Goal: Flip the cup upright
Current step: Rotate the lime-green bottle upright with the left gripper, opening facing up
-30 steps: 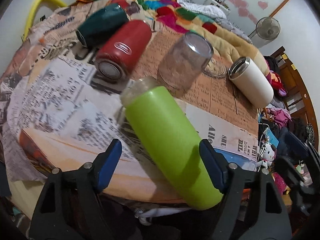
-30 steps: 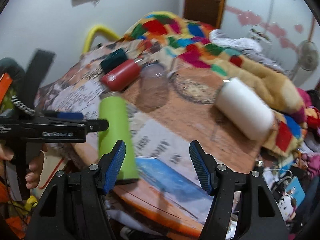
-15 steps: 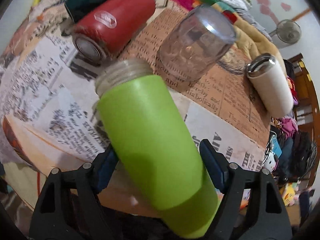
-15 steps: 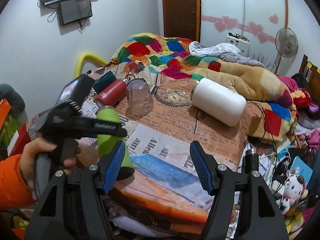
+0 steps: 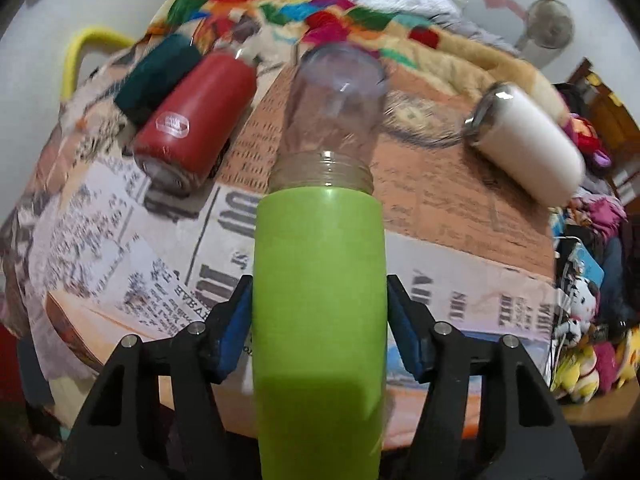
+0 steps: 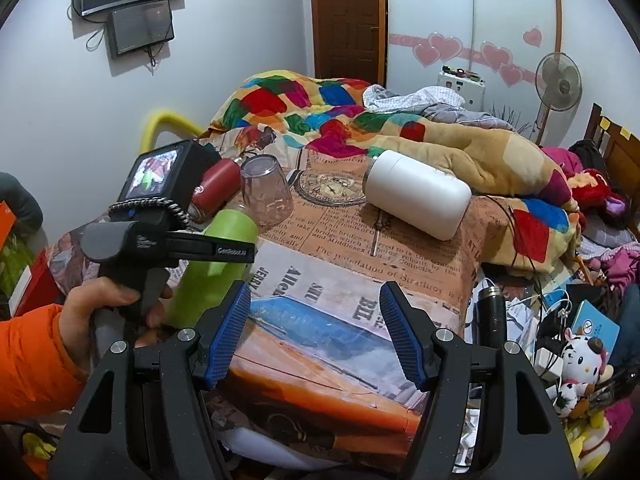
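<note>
My left gripper (image 5: 320, 332) is shut on a lime green cup (image 5: 320, 320); both blue pads press its sides and its threaded mouth points away from me. In the right wrist view the green cup (image 6: 212, 268) is held tilted, lifted off the newspaper-print table (image 6: 360, 280), mouth pointing up and away. My right gripper (image 6: 316, 332) is open and empty above the table's near edge. A clear glass (image 5: 336, 116) stands upside down behind the green cup.
A red bottle (image 5: 196, 120) and a dark green bottle (image 5: 156, 76) lie on their sides at the back left. A white tumbler (image 5: 528, 148) lies at the right. A colourful blanket (image 6: 320, 108) is heaped behind. Clutter and toys (image 6: 580, 360) lie off the right edge.
My left gripper has closed on the green cup, lifted it off the table and swung it from lying slanted towards straight along the fingers. My right gripper has pulled back and stayed open.
</note>
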